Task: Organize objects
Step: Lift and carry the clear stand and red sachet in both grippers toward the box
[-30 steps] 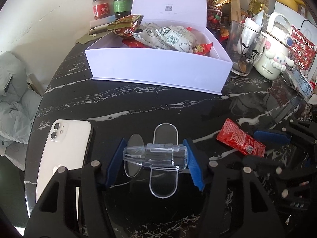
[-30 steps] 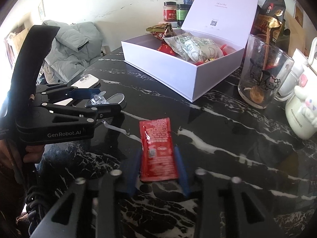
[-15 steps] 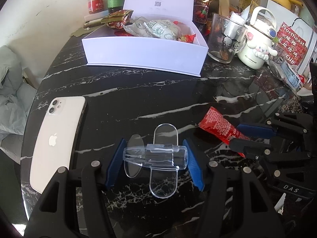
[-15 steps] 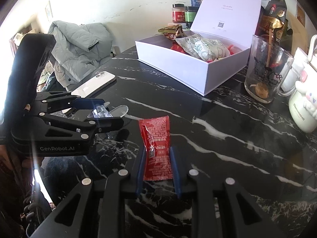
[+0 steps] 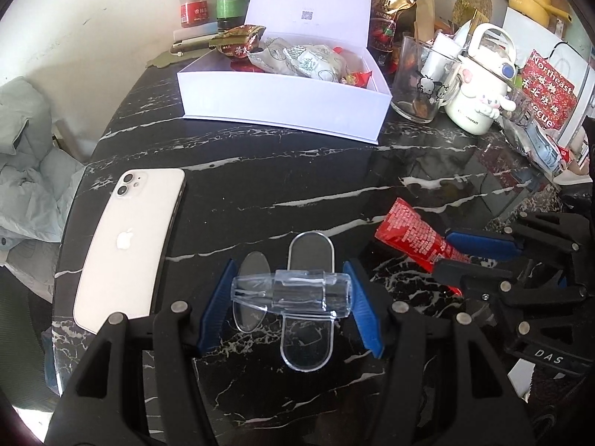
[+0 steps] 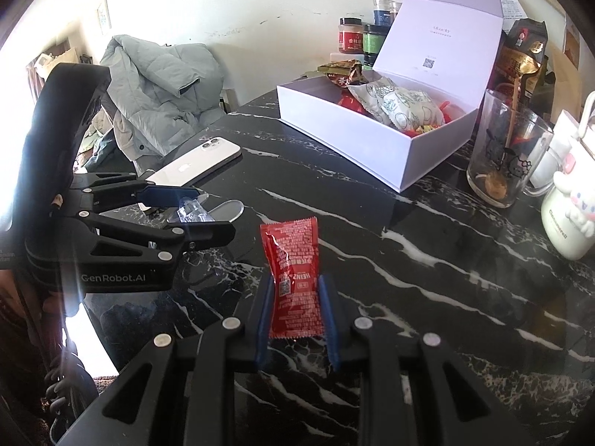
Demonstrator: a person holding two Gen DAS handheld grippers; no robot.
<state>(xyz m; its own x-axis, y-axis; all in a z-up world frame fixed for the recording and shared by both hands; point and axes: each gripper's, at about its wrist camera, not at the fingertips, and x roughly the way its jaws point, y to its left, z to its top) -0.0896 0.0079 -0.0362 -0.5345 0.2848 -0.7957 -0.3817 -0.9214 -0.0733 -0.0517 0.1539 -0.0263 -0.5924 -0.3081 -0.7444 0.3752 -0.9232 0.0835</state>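
My left gripper [image 5: 290,293] is shut on a clear plastic clip [image 5: 297,291] and holds it above the black marble table [image 5: 260,186]. It also shows at the left of the right wrist view [image 6: 193,215]. My right gripper [image 6: 293,297] is shut on a red ketchup packet [image 6: 292,275], which stands upright between the blue pads, lifted off the table. The packet also shows in the left wrist view [image 5: 412,234]. An open white box [image 5: 282,100] with snack packets inside stands at the far side, lid up; it also shows in the right wrist view [image 6: 372,148].
A white phone [image 5: 130,249] lies face down at the left edge. A glass mug [image 5: 420,78] and a white cartoon kettle [image 5: 479,85] stand right of the box. Jars [image 5: 193,7] and bags line the wall. A grey jacket [image 6: 156,96] lies off the table's left.
Both grippers have risen and drawn back from the box. The ketchup packet, which lay flat on the table between the right fingers, is now gripped and lifted upright. The clip stays held.
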